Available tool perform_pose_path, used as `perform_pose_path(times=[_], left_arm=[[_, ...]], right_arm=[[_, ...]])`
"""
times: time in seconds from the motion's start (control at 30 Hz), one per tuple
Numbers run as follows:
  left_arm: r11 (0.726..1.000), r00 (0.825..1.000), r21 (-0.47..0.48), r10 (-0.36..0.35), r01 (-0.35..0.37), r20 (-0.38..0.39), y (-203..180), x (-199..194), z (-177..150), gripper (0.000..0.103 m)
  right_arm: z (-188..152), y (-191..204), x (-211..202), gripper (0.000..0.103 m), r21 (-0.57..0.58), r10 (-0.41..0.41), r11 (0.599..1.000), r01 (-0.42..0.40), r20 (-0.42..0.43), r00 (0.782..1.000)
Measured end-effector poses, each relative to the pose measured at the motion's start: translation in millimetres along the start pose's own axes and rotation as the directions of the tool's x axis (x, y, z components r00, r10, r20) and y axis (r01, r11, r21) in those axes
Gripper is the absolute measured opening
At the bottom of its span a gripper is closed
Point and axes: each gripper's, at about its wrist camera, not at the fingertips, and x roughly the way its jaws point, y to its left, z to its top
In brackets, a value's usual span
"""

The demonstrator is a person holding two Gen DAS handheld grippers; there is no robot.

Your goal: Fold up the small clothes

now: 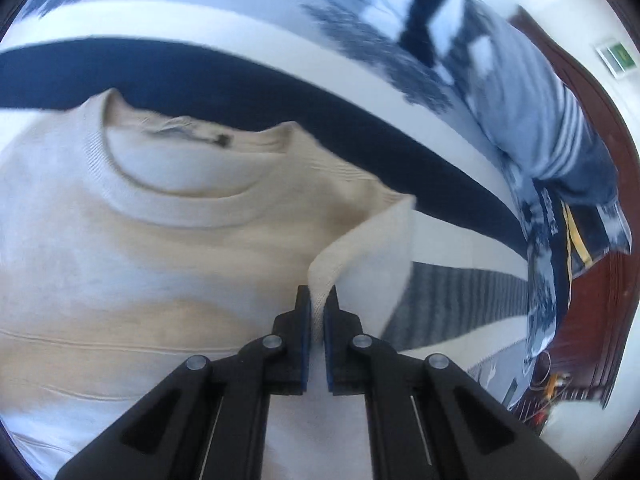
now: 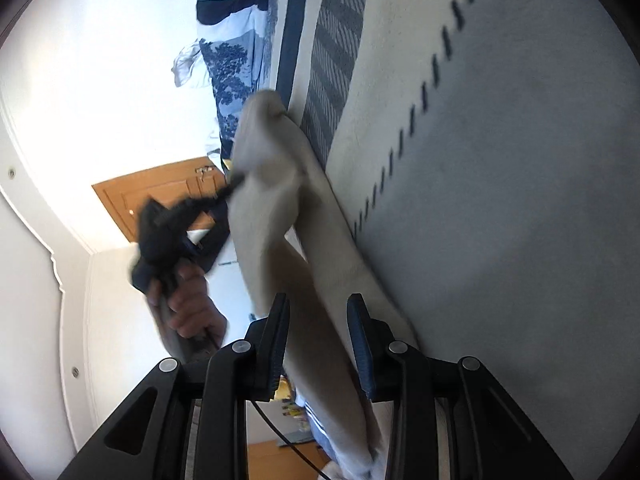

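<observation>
A cream knitted sweater point(image 1: 160, 240) lies front up on the bed, its round neckline toward the far side. My left gripper point(image 1: 318, 296) is shut on a lifted fold at the sweater's right shoulder edge, and the fabric rises in a ridge from its pads. In the right wrist view the sweater point(image 2: 272, 184) hangs as a thick folded band off the bed cover. My right gripper point(image 2: 318, 312) is shut on that band, which fills the gap between its pads. A hand point(image 2: 188, 308) holds the left gripper point(image 2: 234, 184) at the band's far end.
The bed cover point(image 1: 200, 76) carries navy, white and grey stripes, with a plain grey stretch point(image 2: 500, 200) beside the sweater. Rumpled blue and white bedding point(image 1: 540, 128) is heaped at the far right against dark wood point(image 1: 592, 280). A wooden door point(image 2: 160, 196) stands behind.
</observation>
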Motion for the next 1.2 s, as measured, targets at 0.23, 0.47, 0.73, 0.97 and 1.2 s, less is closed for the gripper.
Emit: perform_pose_path(times=[0.23,0.47,0.73,0.97,1.2], left_arm=[[0.998,0.998,0.028,-0.063,0.064,-0.025,-7.3,15.4,5.2,0.005],[0.995,1.000,0.101,-0.004,0.006,-0.019,-19.4,23.5,9.4,0.006],[0.936,0.990,0.327,0.108,-0.131,0.088,-113.3,42.5,16.8,0.061],[0.895,0.963,0.372,0.270,-0.247,-0.012,-136.0,102.0,28.9,0.005],[0.984,0.995,0.169,-0.070,0.058,0.071,-132.7,34.8,61.3,0.005]], right_arm=[[3.2,3.3,32.6,0.042,0.017,0.047,0.999,-0.046,-0.008,0.999],[37.6,-2.7,53.5,0.045,0.101,0.118,0.987,-0.124,0.071,0.991],[35.1,0.2,46.5,0.019,0.062,0.146,0.986,-0.154,0.122,0.982],[36.0,-0.3,44.8,0.012,0.059,0.092,0.993,-0.100,0.125,0.988],[17.0,41.4,-24.9,0.004,-0.091,-0.009,0.995,0.045,0.358,0.934]])
